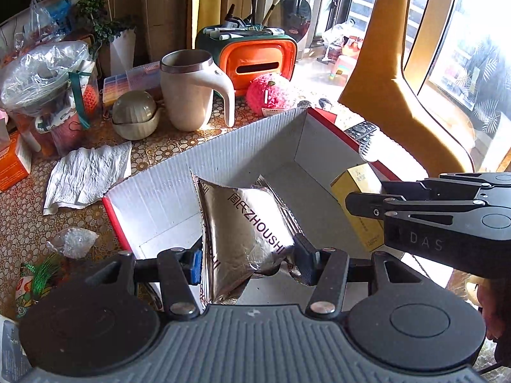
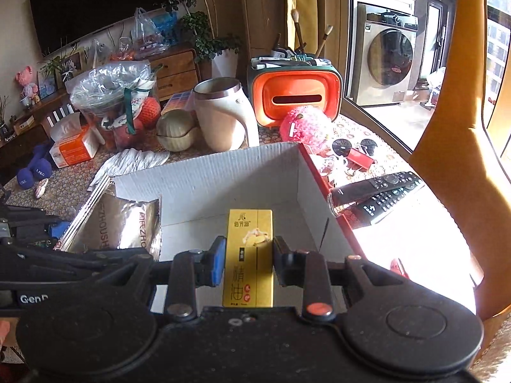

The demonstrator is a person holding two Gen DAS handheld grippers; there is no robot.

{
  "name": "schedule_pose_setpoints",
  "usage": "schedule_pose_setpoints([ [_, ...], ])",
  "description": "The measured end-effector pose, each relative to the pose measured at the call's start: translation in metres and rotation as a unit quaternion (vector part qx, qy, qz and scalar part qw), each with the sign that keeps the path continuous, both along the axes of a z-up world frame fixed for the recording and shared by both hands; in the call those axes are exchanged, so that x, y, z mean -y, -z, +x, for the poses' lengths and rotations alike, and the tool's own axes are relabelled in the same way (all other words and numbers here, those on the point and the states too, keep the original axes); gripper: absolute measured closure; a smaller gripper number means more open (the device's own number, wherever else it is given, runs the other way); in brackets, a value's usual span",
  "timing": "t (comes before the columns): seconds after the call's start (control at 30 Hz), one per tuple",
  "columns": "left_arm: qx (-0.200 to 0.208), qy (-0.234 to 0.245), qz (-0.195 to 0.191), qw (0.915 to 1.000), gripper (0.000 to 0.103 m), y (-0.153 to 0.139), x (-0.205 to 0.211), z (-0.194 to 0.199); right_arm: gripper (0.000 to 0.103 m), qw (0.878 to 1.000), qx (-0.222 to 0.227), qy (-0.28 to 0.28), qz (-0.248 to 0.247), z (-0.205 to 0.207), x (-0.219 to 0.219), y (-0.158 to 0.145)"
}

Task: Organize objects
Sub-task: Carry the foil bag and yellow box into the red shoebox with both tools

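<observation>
The task is judged about halfway: nothing is yet seen lying in the white box [image 2: 242, 172], and much clutter remains on the desk [image 1: 28, 223]. A silver pouch [image 1: 246, 233] is clamped between the left gripper [image 1: 252, 263] jaws, tilted, above the box. A yellow carton [image 2: 250, 255] is held in the right gripper [image 2: 246, 263] jaws, its long axis pointing forward, away from them.

The foil pouch [image 2: 127, 226] is half hidden behind the left tool; the box's [image 1: 223, 156] floor is partly covered.
</observation>
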State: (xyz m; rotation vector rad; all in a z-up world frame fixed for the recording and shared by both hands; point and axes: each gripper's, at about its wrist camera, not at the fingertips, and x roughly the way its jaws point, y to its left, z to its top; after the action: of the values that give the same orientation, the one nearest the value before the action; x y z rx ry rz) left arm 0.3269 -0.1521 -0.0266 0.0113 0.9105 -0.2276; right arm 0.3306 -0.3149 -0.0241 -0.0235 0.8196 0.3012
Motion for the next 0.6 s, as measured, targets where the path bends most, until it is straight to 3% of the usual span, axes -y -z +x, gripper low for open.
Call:
schedule_pose_setpoints([
  [0.6, -0.1, 0.004, 0.042, 0.9941, 0.049, 0.068, 0.026, 0.073, 0.074, 0.996, -0.082, -0.017, -0.033, 0.052, 0.007, 0.061],
])
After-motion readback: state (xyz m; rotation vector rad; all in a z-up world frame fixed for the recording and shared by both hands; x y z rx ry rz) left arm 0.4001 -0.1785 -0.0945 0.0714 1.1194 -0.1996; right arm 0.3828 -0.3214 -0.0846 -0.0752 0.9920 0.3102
